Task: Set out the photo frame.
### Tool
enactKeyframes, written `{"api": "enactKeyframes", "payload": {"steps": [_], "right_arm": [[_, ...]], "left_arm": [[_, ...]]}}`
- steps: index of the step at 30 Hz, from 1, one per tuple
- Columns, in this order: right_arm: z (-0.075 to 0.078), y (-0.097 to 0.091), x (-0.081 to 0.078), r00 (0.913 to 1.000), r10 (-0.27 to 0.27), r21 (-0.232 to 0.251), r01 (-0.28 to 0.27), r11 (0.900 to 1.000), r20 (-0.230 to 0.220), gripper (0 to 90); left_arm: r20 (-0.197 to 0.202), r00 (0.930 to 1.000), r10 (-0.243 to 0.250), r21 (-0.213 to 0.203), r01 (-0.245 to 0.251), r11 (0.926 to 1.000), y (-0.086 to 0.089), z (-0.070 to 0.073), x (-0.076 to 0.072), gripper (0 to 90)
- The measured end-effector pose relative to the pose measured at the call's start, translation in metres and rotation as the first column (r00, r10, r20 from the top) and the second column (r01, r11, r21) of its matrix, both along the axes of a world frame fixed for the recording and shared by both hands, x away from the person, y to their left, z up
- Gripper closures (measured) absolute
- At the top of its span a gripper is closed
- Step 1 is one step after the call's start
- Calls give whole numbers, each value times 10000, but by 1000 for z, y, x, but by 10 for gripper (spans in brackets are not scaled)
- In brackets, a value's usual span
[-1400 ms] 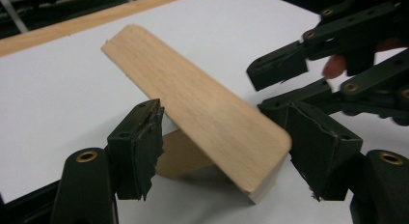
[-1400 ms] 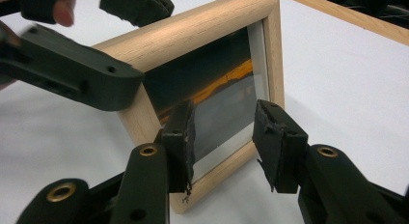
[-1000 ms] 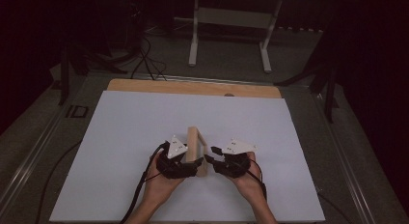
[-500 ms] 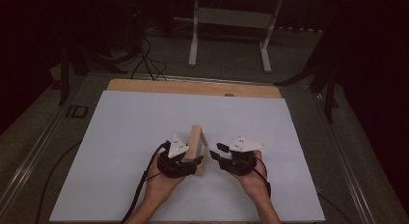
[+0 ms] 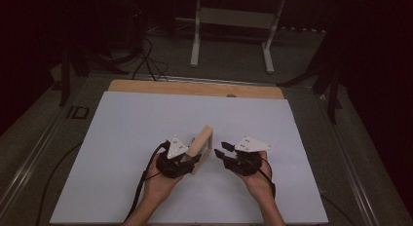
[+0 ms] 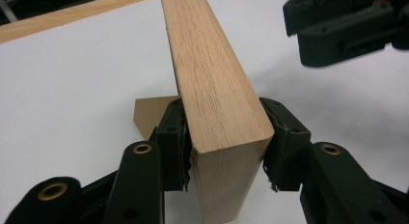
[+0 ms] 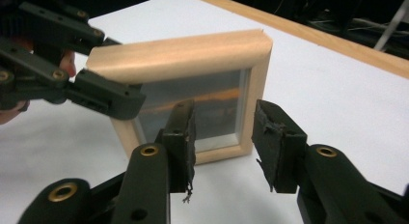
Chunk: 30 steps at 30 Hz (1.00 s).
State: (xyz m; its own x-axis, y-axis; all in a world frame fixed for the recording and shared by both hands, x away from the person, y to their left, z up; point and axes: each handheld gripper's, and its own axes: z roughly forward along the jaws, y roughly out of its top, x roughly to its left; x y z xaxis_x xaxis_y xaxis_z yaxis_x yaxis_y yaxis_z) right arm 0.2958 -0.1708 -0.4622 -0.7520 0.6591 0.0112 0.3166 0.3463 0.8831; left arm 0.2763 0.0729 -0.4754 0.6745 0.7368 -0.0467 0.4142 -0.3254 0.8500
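The wooden frame [image 6: 217,113] stands upright on the white sheet [image 5: 126,138], and its near end is between the jaws of the left gripper [image 6: 224,151]. The right gripper [image 7: 224,132] is apart from the frame, which stands just before its jaws.

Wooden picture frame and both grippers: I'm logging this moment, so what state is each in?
Wooden picture frame: upright on the white table cover, clamped at one side.
Left gripper: jaws just closed, pads pressing both faces of the frame.
Right gripper: open, empty, just short of the frame's glass front.
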Motion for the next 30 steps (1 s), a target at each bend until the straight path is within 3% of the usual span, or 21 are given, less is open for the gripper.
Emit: {"api": "enactKeyframes", "payload": {"steps": [3, 12, 15, 20, 30], "right_arm": [[2, -1, 0, 9997, -193, 49, 192, 9998, 116, 655], [13, 3, 0, 9974, -331, 173, 320, 9993, 636, 894], [15, 5, 2, 9971, -351, 212, 337, 9992, 673, 896], [19, 13, 15, 9963, -448, 183, 435, 9989, 730, 898], [16, 34, 43, 9968, -504, 79, 500, 9987, 624, 898]], "left_arm": [[131, 9998, -174, 171, 172, 9997, 0, -1, -1, 596], [116, 9995, -293, 166, 292, 9994, 1, -1, 0, 598], [172, 9993, -329, 208, 325, 9993, 1, -1, 0, 598], [594, 9967, -551, 518, 520, 9973, -4, -2, -4, 599], [722, 9949, -700, 690, 651, 9955, -4, -2, -6, 600]]}}
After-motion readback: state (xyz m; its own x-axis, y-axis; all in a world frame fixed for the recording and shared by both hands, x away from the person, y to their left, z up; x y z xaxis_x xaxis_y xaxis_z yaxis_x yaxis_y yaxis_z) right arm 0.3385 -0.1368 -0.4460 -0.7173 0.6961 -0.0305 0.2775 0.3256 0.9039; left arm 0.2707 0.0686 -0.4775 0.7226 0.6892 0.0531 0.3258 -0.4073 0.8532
